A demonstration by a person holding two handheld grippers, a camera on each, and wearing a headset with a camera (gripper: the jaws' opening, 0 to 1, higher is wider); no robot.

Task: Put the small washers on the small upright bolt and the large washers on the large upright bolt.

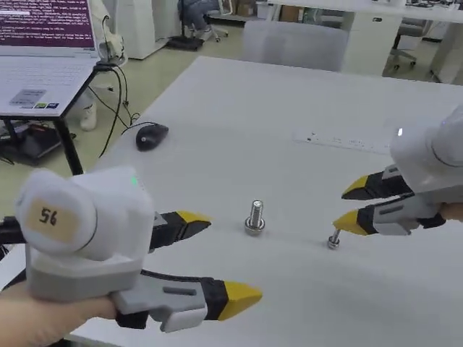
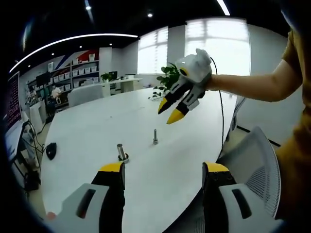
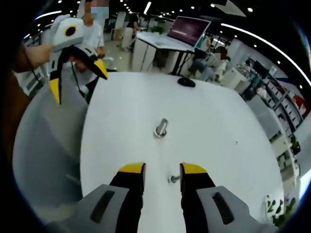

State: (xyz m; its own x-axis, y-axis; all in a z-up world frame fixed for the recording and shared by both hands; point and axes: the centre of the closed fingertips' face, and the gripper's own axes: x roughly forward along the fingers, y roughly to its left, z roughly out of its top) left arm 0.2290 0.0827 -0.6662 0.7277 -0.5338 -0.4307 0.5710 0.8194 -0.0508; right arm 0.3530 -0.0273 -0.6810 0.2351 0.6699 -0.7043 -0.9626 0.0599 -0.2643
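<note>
On the white table a large upright bolt (image 1: 255,217) (image 2: 121,152) (image 3: 161,127) stands near the middle, with washers at its base. A small upright bolt (image 1: 333,239) (image 2: 155,136) (image 3: 174,179) stands to its right. My left gripper (image 1: 217,256) (image 2: 163,170) (image 3: 77,75) hovers open at the near left, above the table edge, with nothing between its yellow-tipped jaws. From the right, my right gripper (image 1: 351,204) (image 3: 162,169) (image 2: 171,109) hangs open just above the small bolt, also holding nothing. I see no loose washers on the table.
A black mouse (image 1: 150,136) with its cable lies at the table's far left. A laptop (image 1: 43,50) sits on a side stand beyond the left edge. A white power strip (image 1: 340,140) lies at the back right. A grey chair (image 2: 252,165) stands at the near edge.
</note>
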